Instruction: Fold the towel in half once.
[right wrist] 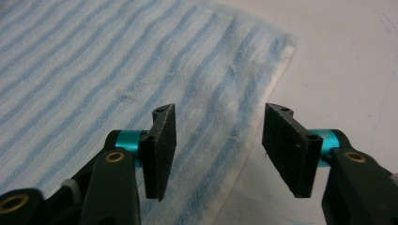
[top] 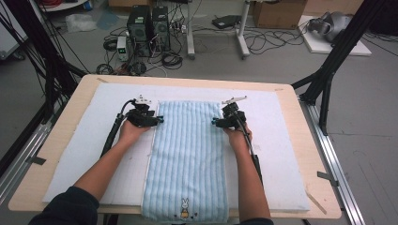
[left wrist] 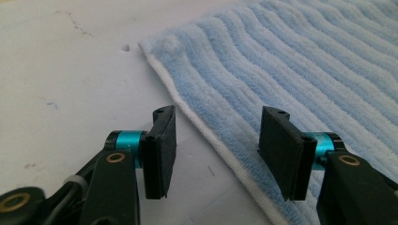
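- Left gripper (top: 157, 120) sits at the towel's left long edge, near the far corner; jaws spread wide and holding nothing; in the left gripper view the white hem runs between them, whether they touch the cloth is hard to tell.
- Blue striped towel (top: 187, 154) lies flat on the white pad (top: 281, 154) over the worktop (top: 84, 86); long axis runs from the person straight away; the rabbit motif (top: 185, 207) sits at the near end; that near hem drapes off the worktop edge, partly cut off.
- Right gripper (top: 217, 122) mirrors it at the right long edge; jaws likewise released, straddling the hem in the right gripper view.
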Motion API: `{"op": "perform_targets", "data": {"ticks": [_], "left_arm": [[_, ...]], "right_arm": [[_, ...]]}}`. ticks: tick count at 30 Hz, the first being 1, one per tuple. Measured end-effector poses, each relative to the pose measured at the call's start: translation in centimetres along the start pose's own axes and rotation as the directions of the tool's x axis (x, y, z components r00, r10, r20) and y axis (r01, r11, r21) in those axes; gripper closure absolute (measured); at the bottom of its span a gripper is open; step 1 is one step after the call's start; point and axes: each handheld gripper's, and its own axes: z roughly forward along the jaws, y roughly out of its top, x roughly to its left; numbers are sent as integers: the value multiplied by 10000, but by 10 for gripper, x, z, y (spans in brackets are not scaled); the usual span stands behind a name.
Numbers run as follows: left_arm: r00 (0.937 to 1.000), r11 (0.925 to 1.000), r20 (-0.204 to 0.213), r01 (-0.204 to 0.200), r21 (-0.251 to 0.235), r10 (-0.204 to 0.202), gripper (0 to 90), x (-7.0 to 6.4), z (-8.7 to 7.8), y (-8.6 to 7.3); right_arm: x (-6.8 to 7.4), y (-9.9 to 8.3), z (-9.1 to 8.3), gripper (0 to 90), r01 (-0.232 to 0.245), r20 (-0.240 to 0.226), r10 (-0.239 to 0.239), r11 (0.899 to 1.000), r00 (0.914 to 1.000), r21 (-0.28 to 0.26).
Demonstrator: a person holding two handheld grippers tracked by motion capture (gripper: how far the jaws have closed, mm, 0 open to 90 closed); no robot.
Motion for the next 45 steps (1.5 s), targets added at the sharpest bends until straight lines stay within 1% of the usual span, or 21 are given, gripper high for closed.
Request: {"op": "perform_targets", "data": {"ticks": [3,4,6,7,8,10,12,15,18,21,23,27,29,31,33,36,37,40,42,43,45], "left_arm": [[9999,9999,-86,-102,-17,102,557,-1,0,0],[9999,9999,-5,-137,-73,137,593,-2,0,0],[9994,9997,218,-253,-73,255,704,-4,0,0],[9990,9998,402,-187,-111,192,757,-5,1,0],[9985,9997,491,-248,-75,252,831,-5,1,0],[9984,9998,529,-191,-70,194,860,-6,1,1],[9979,9999,639,120,-110,-113,867,-3,2,1],[9974,9984,566,460,-319,-441,869,4,2,8],[9958,9940,511,803,-739,-766,869,9,2,20],[9932,9873,625,1055,-1185,-986,869,15,3,31],[9913,9827,724,1190,-1421,-1096,869,15,2,34],[9907,9875,1011,1025,-1198,-905,868,14,1,31],[9885,9821,1111,1183,-1467,-1025,868,13,-4,28],[9882,9820,1199,1135,-1509,-958,867,12,-9,25],[9849,9761,1412,1247,-1779,-1001,867,9,-16,22],[9827,9781,1657,1121,-1751,-830,867,7,-24,19],[9819,9747,1704,1148,-1918,-822,867,5,-27,18],[9809,9715,1824,1063,-2118,-676,865,1,-35,14],[9793,9717,1946,987,-2145,-565,864,-2,-39,11],[9773,9747,2055,938,-2030,-513,864,-4,-41,10],[9783,9709,2040,833,-2247,-367,864,-9,-45,6]], "right_arm": [[1,-2,6,499,75,-6,-75,9995,10000,314],[1,-2,7,516,127,41,-128,9996,9999,251],[2,0,7,601,151,19,-151,9996,9999,242],[4,1,8,649,203,-51,-201,9994,9998,295],[5,2,8,725,270,-157,-265,9991,9995,317],[7,4,10,832,325,-368,-311,9987,9988,384],[8,6,10,852,260,-463,-237,9984,9986,493],[4,9,12,856,222,-174,-216,9991,9996,375],[0,14,11,855,-49,17,50,9996,10000,-278],[-5,16,7,855,-150,259,181,9934,9995,-1135],[-9,16,5,855,-380,175,410,9884,9990,-1472],[-11,15,1,854,-426,-53,423,9890,9991,-1419],[-10,15,-3,854,-423,-228,394,9879,9990,-1492],[-8,16,-8,854,-353,-391,295,9872,9988,-1555],[-5,16,-14,854,-194,-492,115,9864,9987,-1631],[-2,13,-21,854,-33,-632,-72,9864,9980,-1644],[-1,12,-23,854,1,-680,-116,9861,9976,-1662],[3,6,-30,851,2,-894,-158,9850,9959,-1725],[6,1,-33,847,51,-1125,-243,9858,9934,-1676],[8,-3,-35,847,102,-1169,-298,9863,9927,-1648],[10,-10,-37,847,159,-1322,-375,9869,9905,-1606]]}}
